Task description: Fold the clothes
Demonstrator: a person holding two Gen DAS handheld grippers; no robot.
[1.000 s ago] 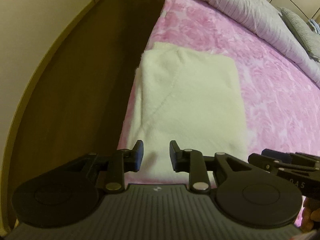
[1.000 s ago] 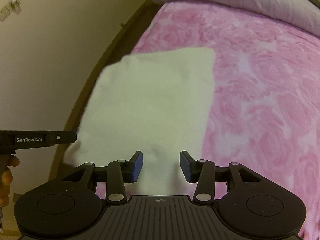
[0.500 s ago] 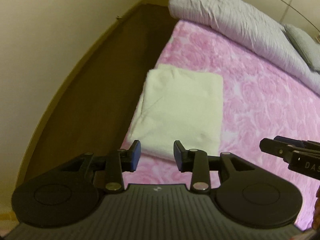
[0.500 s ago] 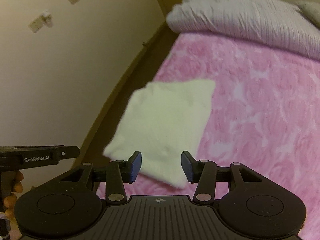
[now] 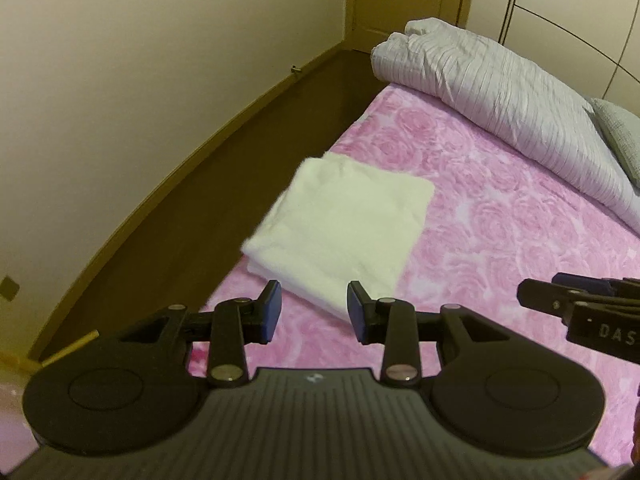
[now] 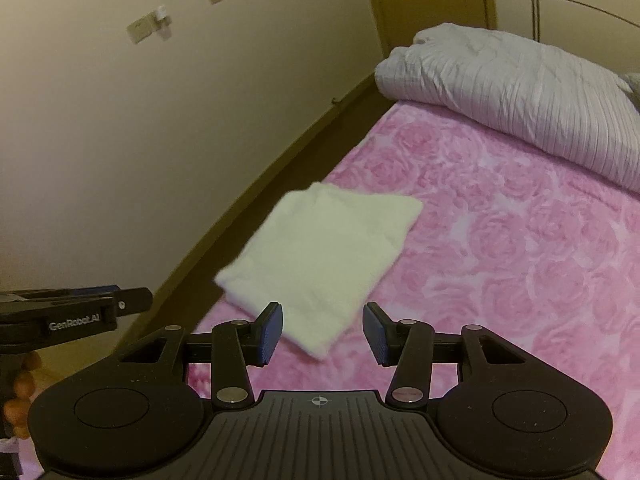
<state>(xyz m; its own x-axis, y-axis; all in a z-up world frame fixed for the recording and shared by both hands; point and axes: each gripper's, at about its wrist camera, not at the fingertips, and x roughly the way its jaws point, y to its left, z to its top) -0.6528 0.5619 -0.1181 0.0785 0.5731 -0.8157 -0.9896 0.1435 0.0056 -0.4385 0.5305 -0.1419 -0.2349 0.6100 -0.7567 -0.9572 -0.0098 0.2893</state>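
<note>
Only the right wrist view shows the wall sockets (image 6: 138,30) at 11 o'clock; only the left shows a grey pillow (image 5: 620,136) at 3 o'clock. The left gripper (image 5: 314,312) and right gripper (image 6: 322,334) both stand partly open, empty, clear of the folded white garment (image 5: 340,232), which lies on the pink blanket (image 5: 500,240) by the bed's edge. Compared with a second ago, the garment looks smaller and farther.

Open pink bedspread (image 5: 500,248) right of folded white garment (image 5: 344,224), rolled grey duvet (image 5: 500,92) behind
</note>
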